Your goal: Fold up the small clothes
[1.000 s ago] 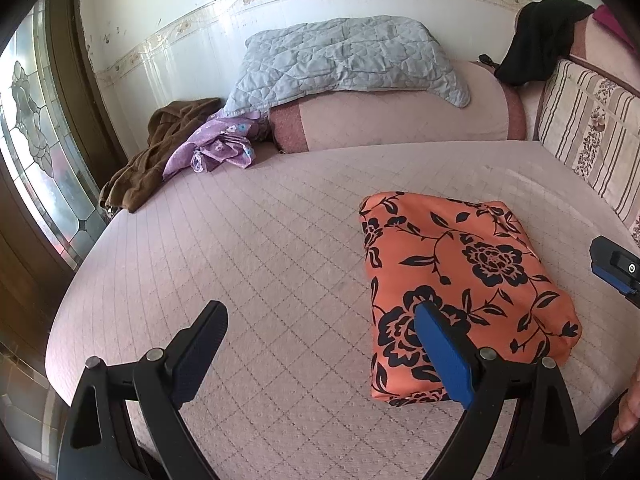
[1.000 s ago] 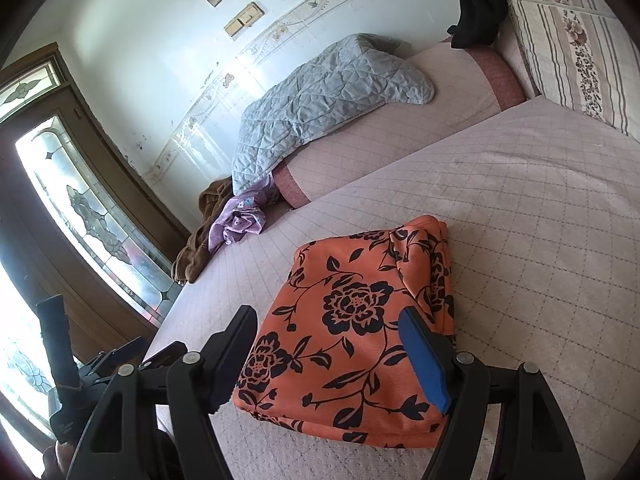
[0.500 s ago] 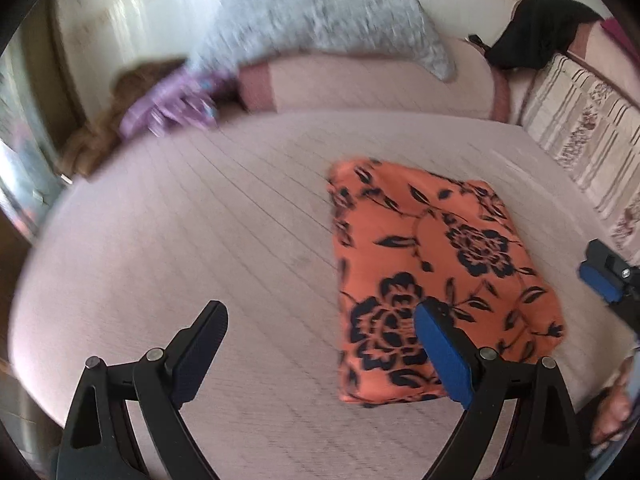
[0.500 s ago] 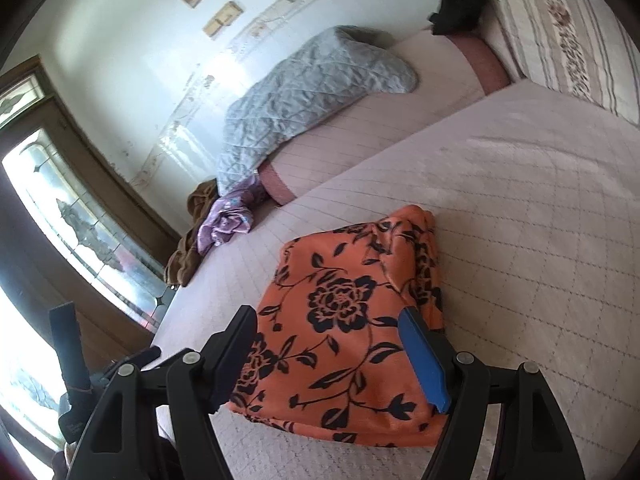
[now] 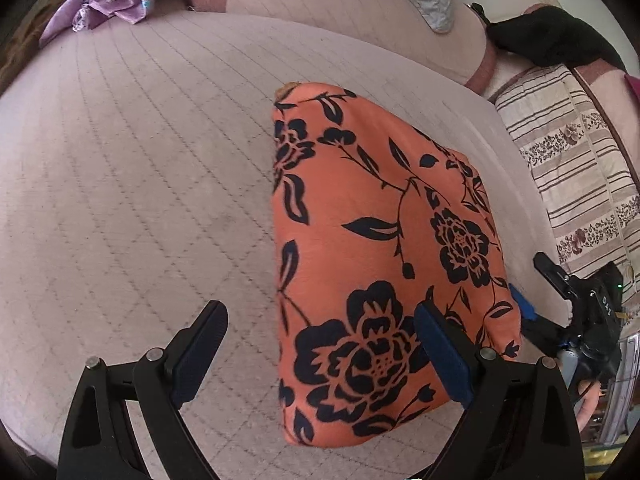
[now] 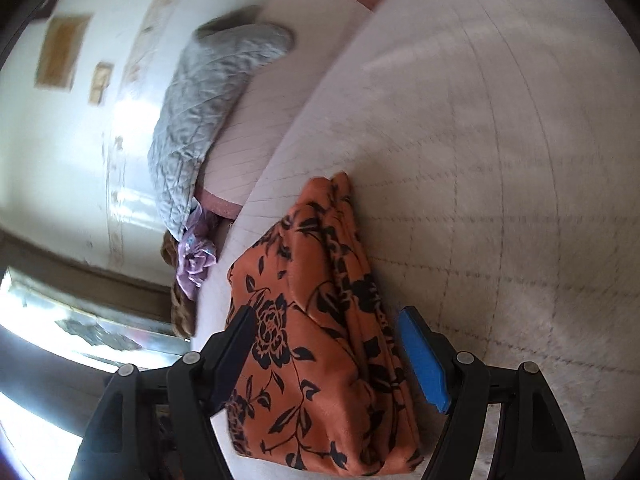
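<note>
Since the earlier frames both grippers have been lowered and tipped toward the folded orange garment [image 5: 384, 248], which is now seen much larger in both wrist views, and the right wrist view has been rolled so that the wall and window are seen tilted on their side. The left gripper [image 5: 320, 344] is pointed steeply down over the near end of the garment, its jaws spread wide and closed on nothing, one finger over bare bed and the other over the cloth. The right gripper [image 6: 328, 344] is held lower and flatter at the garment's other side, its jaws likewise wide apart with the cloth seen between them but not pinched. The garment is laid on the quilted pink bed [image 5: 132, 184] as a neat rectangular packet, orange with black flowers and leaves, its layered edges stacked along one side. The bed cover is stitched in a diamond pattern. A grey quilted blanket [image 6: 200, 112] is draped over a bolster at the head, and a crumpled lilac cloth [image 5: 112, 4] is left beside it.
</note>
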Tool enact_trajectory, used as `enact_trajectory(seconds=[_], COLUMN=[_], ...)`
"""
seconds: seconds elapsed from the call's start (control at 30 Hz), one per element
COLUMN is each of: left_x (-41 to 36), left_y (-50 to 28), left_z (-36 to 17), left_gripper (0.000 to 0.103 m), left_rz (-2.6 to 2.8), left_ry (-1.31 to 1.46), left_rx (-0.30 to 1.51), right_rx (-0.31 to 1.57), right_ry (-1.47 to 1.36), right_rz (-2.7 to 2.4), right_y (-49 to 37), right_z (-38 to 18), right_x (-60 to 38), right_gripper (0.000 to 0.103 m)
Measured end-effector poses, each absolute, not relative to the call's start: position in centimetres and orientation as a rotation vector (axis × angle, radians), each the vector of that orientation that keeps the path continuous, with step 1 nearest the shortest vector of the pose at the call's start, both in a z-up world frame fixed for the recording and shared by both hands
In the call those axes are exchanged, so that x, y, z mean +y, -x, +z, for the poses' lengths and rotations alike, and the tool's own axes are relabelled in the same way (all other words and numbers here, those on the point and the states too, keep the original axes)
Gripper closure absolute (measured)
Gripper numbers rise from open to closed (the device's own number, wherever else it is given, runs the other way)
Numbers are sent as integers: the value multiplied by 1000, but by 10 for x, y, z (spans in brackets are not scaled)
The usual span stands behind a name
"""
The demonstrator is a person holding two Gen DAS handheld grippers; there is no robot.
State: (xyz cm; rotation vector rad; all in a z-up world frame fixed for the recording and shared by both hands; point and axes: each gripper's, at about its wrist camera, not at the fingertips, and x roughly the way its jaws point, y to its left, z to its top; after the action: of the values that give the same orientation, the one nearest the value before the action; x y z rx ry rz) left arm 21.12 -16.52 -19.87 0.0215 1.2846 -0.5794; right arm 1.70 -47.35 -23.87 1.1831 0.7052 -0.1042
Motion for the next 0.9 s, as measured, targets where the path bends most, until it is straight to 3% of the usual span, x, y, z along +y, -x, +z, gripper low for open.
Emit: enact_trajectory(seconds=[0.33,0.63,0.77,0.83,0.9], left_x=[-206,-217,-215,-204,-202], left_y=[-201,-196,-197,-195,-193], left_z=[-230,-237,-236,-228,-224], left_gripper=[9,10,24,34,46], left_rz=[-611,-616,-606,-603,-607], left_ry=[-85,-102,-95,-87,-83], left_rx=[1331,1296,1276,1264,1250], right_rx=[842,853,862,872,873], right_ry=[-1236,-1155,-1067,-1021,-1012], right_rz=[-49,9,31,24,29], right_y=[-34,-47,-58,-65,-67], right_z=[-268,-274,-273,-273,-274], right_x=[-462,-445,-434,-426,-423], right_gripper=[27,27,31,49,56])
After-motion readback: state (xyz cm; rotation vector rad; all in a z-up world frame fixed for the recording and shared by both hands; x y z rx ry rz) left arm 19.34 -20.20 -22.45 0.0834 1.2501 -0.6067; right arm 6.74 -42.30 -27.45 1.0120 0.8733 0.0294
